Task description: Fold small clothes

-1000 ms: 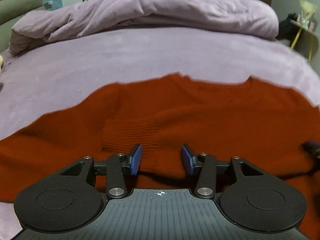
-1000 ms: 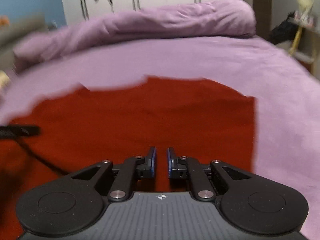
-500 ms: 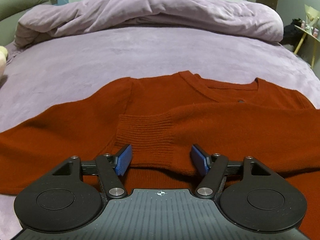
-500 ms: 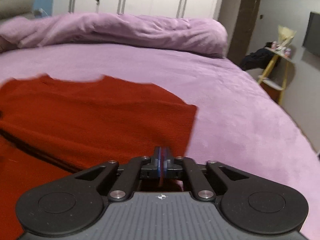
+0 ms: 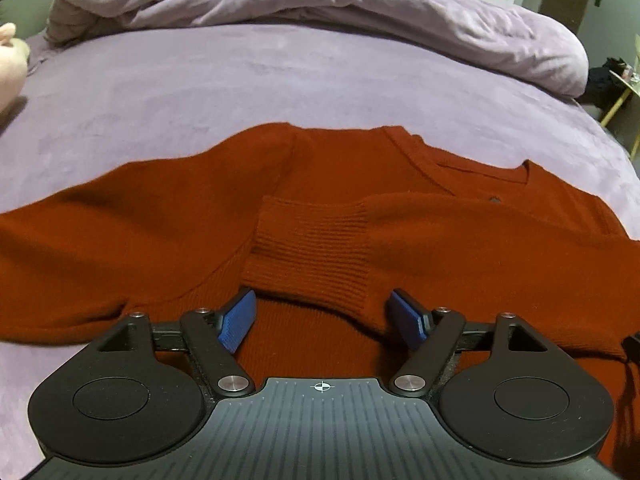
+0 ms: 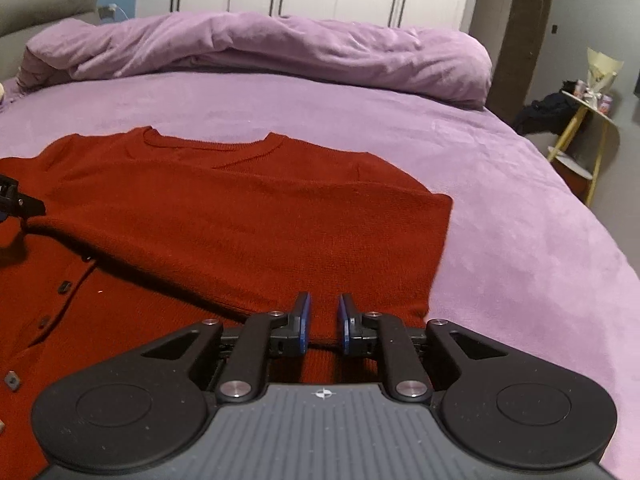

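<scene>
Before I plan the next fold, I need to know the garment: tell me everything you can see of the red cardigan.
The red cardigan is a rust-red fine knit lying flat on the purple bedspread, neckline toward the bunched duvet. Small dark buttons run down its front. One sleeve is folded across the chest, its ribbed cuff lying just ahead of the open left claw. The other sleeve stretches out sideways over the bed. The right claw is slightly open over the folded side edge; neither visibly grips it.

Rust-red knit cardigan flat on bed, btns front, one sleeve folded across chest.
</scene>
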